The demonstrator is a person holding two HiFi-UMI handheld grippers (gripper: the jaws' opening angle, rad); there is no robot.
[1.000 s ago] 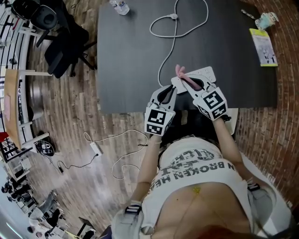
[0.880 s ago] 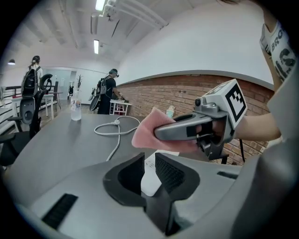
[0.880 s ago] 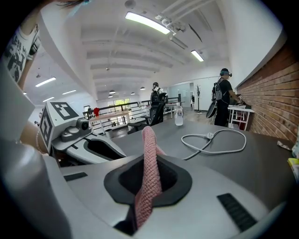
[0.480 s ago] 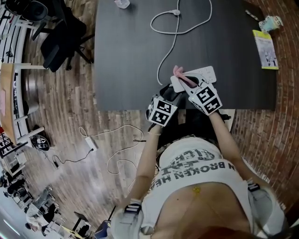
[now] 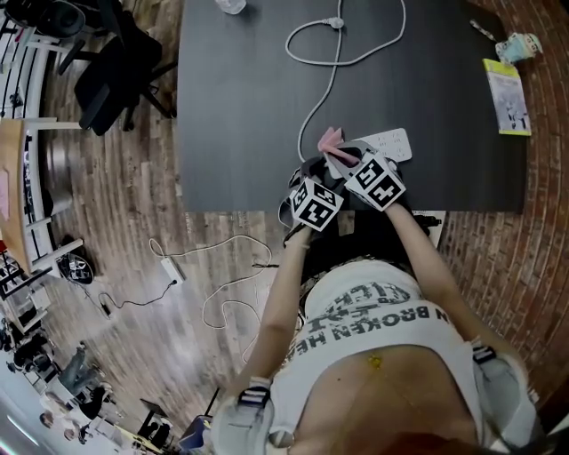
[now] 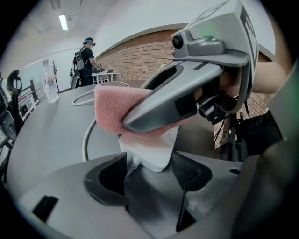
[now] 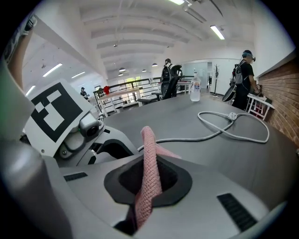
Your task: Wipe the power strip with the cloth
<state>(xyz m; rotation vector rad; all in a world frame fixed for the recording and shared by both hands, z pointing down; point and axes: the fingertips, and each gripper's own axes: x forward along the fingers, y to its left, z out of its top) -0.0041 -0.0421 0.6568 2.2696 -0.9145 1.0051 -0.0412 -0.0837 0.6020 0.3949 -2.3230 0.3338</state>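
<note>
The white power strip [image 5: 392, 142] lies near the front edge of the dark table [image 5: 240, 115], and its cable [image 5: 333, 71] loops away toward the far side. My right gripper [image 5: 343, 155] is shut on the pink cloth [image 5: 329, 139] and holds it down on the strip's left end. In the right gripper view the cloth [image 7: 150, 158] stands folded between the jaws. My left gripper [image 6: 149, 169] is opening, its jaws wide apart. The strip's near end [image 6: 147, 151] sits between them, with the pads not pressing on it. In the left gripper view the cloth [image 6: 112, 112] bulges from under the right gripper's finger.
A water bottle [image 5: 233, 4] stands at the table's far edge. A yellow booklet [image 5: 507, 96] and a small object [image 5: 520, 44] lie at the right. An office chair [image 5: 107, 62] is left of the table. A cord with an adapter [image 5: 169, 271] trails on the wooden floor.
My left gripper moved forward to the strip's near end and its jaws went from shut to wide. My right gripper slid left along the strip with the cloth.
</note>
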